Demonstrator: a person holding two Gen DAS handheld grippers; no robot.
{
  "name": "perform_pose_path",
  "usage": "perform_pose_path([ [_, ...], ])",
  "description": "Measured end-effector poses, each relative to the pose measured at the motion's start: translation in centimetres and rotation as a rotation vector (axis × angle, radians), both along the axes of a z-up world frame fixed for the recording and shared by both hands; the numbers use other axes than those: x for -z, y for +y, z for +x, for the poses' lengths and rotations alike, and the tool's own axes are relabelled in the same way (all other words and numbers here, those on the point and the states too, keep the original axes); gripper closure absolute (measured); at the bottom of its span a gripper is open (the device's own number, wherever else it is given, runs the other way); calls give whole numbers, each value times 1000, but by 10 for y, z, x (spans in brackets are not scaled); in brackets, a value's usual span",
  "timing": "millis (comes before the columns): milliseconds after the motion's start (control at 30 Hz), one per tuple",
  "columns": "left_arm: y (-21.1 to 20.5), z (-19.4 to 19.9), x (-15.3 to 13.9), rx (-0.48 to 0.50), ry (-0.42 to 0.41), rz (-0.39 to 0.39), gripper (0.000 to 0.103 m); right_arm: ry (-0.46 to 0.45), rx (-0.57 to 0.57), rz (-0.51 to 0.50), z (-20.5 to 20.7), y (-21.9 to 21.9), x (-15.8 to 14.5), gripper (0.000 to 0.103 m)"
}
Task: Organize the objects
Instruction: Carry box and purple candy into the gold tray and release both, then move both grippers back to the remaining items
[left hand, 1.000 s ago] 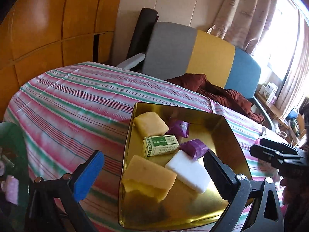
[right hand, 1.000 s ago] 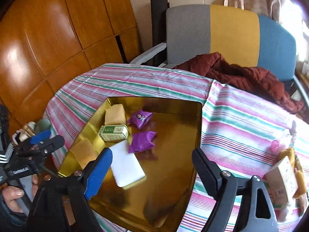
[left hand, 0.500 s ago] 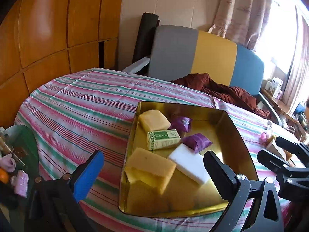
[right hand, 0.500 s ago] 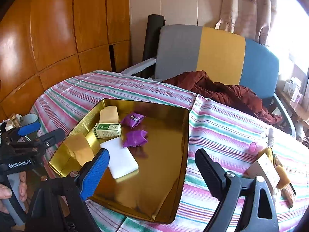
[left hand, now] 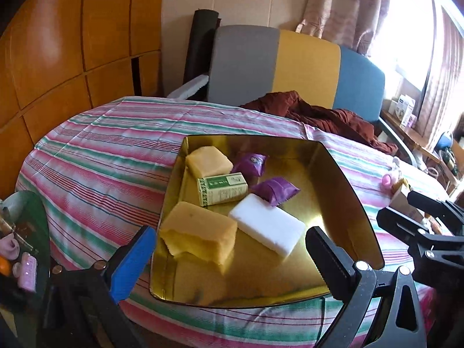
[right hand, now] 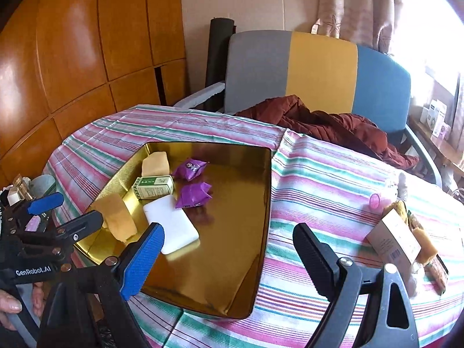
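A gold tray [left hand: 342, 179] [right hand: 249, 261] lies on the striped tablecloth. It holds two yellow sponges [left hand: 200, 235] [left hand: 208, 161], a green box [left hand: 221, 188] [right hand: 153, 187], a white block [left hand: 268, 227] [right hand: 171, 223] and two purple packets [left hand: 274, 190] [right hand: 192, 194]. My left gripper [left hand: 229, 256] is open and empty at the tray's near edge. My right gripper [right hand: 229, 256] is open and empty above the tray's near right corner. A brown carton [right hand: 394, 239], a pink item [right hand: 377, 200] and yellow pieces [right hand: 424, 243] lie on the cloth at right.
A grey, yellow and blue sofa [right hand: 319, 69] with a dark red garment [right hand: 324, 121] stands behind the table. Wooden panels [left hand: 72, 43] fill the left. A green container [left hand: 26, 232] with small pink items is at the left table edge.
Both grippers have pulled back and risen, so the tray and table look smaller and farther. Both stay open and empty. The tray's contents have not moved.
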State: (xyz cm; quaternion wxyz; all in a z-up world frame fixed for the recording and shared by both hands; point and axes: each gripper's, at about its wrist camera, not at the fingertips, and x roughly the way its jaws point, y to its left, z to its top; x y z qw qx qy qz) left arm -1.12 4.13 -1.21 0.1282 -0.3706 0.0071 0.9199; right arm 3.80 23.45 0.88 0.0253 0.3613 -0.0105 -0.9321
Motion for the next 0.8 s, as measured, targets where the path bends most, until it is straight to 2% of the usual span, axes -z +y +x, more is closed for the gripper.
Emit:
perform_pose_path([
  [467, 25, 6, 0, 47, 14, -82, 0, -24, 89, 5, 3, 41, 7, 11],
  [800, 50, 9, -8, 109, 60, -134, 0, -34, 225, 27, 10, 110, 2, 11],
])
